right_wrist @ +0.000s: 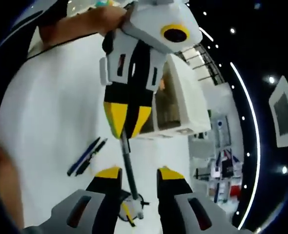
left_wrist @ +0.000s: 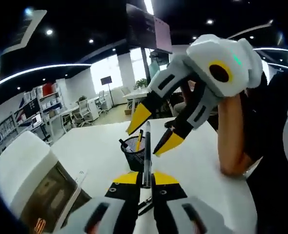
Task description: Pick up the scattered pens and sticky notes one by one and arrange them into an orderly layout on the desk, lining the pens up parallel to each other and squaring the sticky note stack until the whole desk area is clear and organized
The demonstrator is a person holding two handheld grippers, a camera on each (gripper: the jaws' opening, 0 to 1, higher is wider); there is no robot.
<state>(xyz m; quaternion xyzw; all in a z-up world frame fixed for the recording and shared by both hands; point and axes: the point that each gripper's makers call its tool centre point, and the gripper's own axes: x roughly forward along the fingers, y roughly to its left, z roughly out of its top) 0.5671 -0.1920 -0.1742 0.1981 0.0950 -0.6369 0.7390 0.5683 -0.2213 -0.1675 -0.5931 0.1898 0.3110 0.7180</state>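
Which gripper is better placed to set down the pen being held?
Left, probably. The left gripper is shut on the grey pen, above the white desk. The right gripper hangs open, holding nothing.

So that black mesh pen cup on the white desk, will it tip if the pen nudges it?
Probably. The black mesh pen cup looks light and see-through, holding few pens, so a sideways push may slide or tip it. The slim dark pen, pinched in the left claw, looks rigid, so it would pass on any bump.
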